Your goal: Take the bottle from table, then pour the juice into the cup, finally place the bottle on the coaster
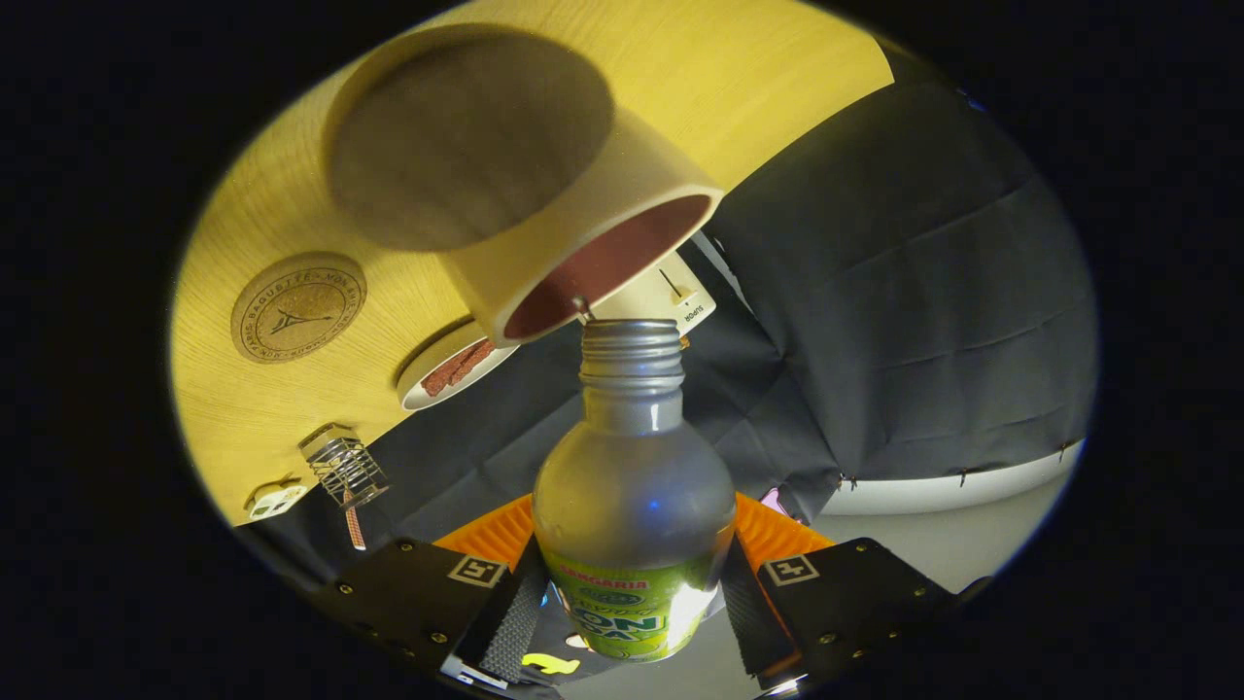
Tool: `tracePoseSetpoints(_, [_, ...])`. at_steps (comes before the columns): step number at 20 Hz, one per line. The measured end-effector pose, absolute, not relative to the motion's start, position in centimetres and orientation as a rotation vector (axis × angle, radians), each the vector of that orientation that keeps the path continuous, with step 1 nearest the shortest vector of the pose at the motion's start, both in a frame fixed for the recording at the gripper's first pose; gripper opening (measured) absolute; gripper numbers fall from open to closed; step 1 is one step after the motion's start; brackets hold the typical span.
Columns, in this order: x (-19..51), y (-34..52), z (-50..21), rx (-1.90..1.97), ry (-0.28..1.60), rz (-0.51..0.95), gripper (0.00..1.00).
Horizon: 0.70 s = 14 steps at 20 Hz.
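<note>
The wooden table (292, 408) appears steeply tilted, since the gripper is rolled over for the pour. On it stands the cup (544, 194), a wide pale cylinder with a dark reddish inside, close to the bottle's mouth. The bottle (632, 486), uncapped, grey-metallic above a green-yellow label, sits clamped between both fingers of the gripper (632, 608), its threaded neck pointing just at the cup's rim. The pouring step seems in hand; next comes righting the bottle and carrying it to the round cork coaster (298, 308), well to the cup's left. No juice stream is visible.
</note>
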State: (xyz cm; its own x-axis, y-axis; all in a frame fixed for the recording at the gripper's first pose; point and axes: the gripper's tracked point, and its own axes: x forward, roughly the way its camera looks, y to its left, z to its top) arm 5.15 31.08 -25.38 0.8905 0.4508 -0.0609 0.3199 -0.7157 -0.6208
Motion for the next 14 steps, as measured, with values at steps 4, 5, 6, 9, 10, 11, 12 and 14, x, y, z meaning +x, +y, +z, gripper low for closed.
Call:
tracePoseSetpoints(4, [4.96, 31.92, -25.72, -2.4, -0.545, 0.291, 0.81])
tracePoseSetpoints(5, [4.84, 31.94, -25.9, -2.404, -0.548, 0.292, 0.81])
tracePoseSetpoints(6, [4.71, 32.0, -25.86, -2.406, -0.556, 0.29, 0.81])
tracePoseSetpoints(9, [4.81, 31.84, -26.01, -2.399, -0.548, 0.297, 0.81])
tracePoseSetpoints(10, [4.79, 31.87, -26.08, -2.397, -0.548, 0.299, 0.81])
tracePoseSetpoints(11, [4.79, 31.98, -26.08, -2.394, -0.553, 0.3, 0.81])
tracePoseSetpoints(12, [4.79, 31.94, -26.13, -2.394, -0.553, 0.301, 0.81])
tracePoseSetpoints(14, [4.74, 31.86, -26.2, -2.387, -0.55, 0.3, 0.8])
